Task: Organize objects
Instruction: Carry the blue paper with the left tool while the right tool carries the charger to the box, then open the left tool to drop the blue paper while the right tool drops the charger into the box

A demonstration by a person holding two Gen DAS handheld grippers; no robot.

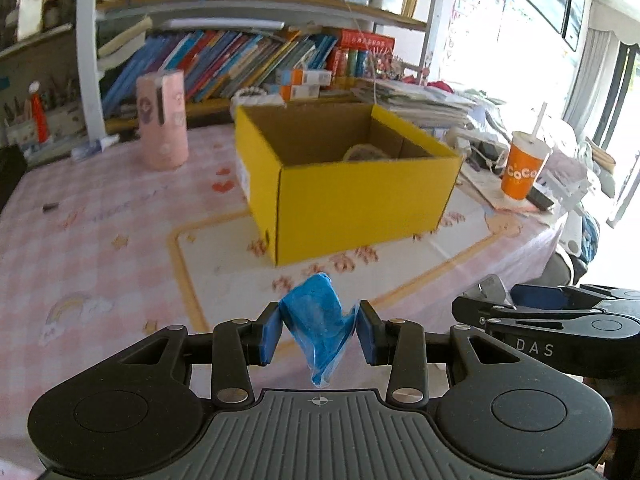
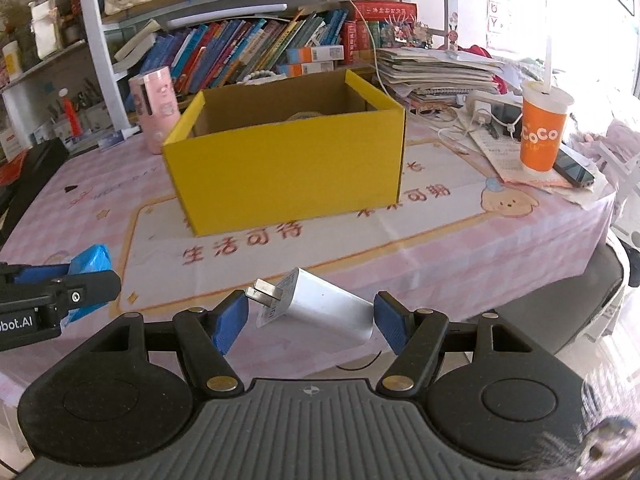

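In right view, charger [image 2: 320,308], prongs visible

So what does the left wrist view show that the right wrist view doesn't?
Only the left wrist view: the left gripper head-on, pinching a crumpled blue packet.

Only the right wrist view: the right gripper holding a white charger between its pads, and a dark phone beside the cup.

Both: the open yellow box, the orange cup, the pink cylinder and the bookshelf.

The left gripper [image 1: 319,327] and the right gripper [image 2: 311,322] sit side by side, both angled downward, each with its blue pads closed on a held item
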